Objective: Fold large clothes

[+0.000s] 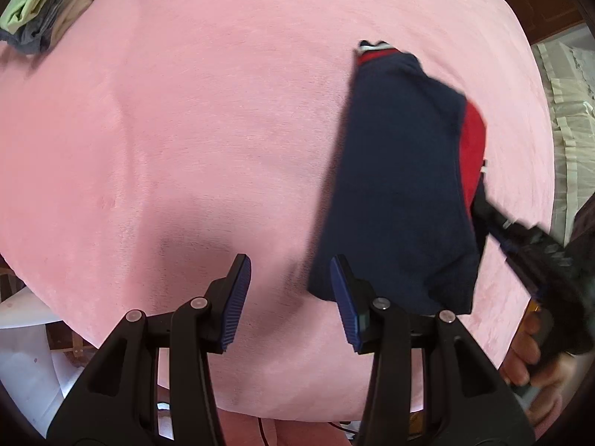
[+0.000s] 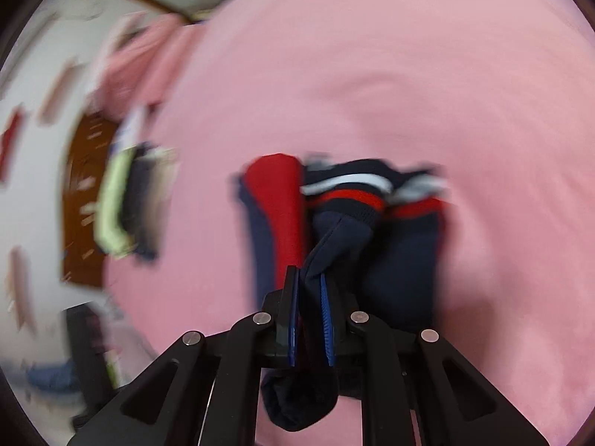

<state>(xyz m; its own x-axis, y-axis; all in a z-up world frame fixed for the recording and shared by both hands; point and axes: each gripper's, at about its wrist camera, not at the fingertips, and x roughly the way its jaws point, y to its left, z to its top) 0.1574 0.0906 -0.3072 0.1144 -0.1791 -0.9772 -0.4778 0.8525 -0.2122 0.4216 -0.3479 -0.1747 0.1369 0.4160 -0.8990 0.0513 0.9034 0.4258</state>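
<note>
While the left gripper hovered with jaws parted and empty over the pink blanket, the navy-and-red garment lay folded toward the blanket's right edge, its blurred fabric seemingly pinched by the nearly closed right gripper.

A bedroom in a home: a bed spread with a soft pink blanket fills nearly the whole view beneath the fingers. Far ahead and to the left of the left fingers, a small heap of folded clothes in green, grey and beige lies at the blanket's edge. Beyond the bed, to the right of them, stand dark wooden furniture and pale, frilled bedding.
</note>
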